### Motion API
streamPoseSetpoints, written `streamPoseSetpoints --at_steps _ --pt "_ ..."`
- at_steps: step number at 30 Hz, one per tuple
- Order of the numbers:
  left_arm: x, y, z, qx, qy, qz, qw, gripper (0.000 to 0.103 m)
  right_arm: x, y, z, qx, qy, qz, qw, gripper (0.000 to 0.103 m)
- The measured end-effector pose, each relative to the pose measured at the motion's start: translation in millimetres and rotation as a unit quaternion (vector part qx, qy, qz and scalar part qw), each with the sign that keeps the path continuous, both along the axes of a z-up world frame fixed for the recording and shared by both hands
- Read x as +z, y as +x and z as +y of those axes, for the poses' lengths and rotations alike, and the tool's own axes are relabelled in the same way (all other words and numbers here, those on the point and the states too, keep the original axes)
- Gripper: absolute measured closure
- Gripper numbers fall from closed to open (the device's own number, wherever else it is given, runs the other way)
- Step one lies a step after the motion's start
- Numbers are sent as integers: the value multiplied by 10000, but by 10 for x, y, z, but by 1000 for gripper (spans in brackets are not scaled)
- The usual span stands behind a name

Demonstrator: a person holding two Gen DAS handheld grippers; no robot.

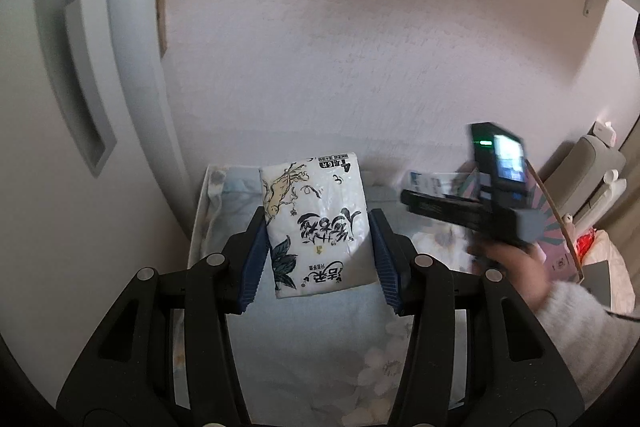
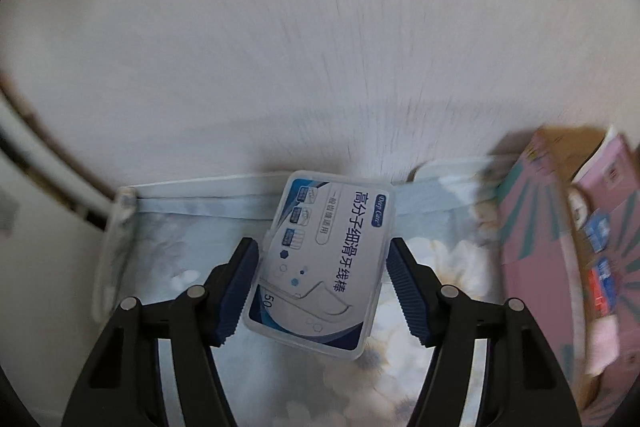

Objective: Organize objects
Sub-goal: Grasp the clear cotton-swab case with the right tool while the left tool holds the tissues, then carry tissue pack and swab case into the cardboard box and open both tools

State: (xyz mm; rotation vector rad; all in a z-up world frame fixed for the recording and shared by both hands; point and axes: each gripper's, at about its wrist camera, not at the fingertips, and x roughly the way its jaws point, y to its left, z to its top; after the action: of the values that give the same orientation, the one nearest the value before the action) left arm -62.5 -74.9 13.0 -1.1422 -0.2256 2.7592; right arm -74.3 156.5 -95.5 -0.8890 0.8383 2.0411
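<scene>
My left gripper is shut on a white tissue pack printed with black characters and a yellow fish, held above a pale blue floral bed sheet. My right gripper is shut on a clear plastic floss-pick box with a blue and white label, held above the same sheet. In the left wrist view the right gripper shows at the right, blurred, held by a hand in a white sleeve.
A white wall rises just behind the bed's far edge. A white door with a recessed handle is at the left. A pink open cardboard box with small items stands at the right on the bed.
</scene>
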Motion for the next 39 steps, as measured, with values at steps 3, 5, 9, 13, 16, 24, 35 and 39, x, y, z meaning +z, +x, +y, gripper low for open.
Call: streamPoseSetpoints --at_steps 3,5,9,13,16,24,35,39 --pt "45 -82 29 -87 3 51 9999 58 364 231 -225 159 398 140 9990 42" --pt "71 -131 69 -159 -9 89 9998 58 599 394 -382 232 657 225 9973 42" --pt "91 -175 171 -293 -93 148 9994 58 869 494 -530 295 926 193 9951 42" --pt "-6 -154 259 -407 -232 77 9989 58 945 637 -542 300 1004 253 9942 42" --pt "-77 -128 291 -459 -268 0 9986 58 896 710 -638 349 1001 279 9940 42" --pt "-109 -57 356 -602 -301 -15 9977 58 878 653 -729 421 930 399 9940 42" --pt "21 -81 612 -881 -183 29 9959 58 1003 862 -692 285 1009 558 9929 43" --pt "43 -138 790 -1113 -77 10 9938 58 1039 1031 -619 113 1053 554 9928 43"
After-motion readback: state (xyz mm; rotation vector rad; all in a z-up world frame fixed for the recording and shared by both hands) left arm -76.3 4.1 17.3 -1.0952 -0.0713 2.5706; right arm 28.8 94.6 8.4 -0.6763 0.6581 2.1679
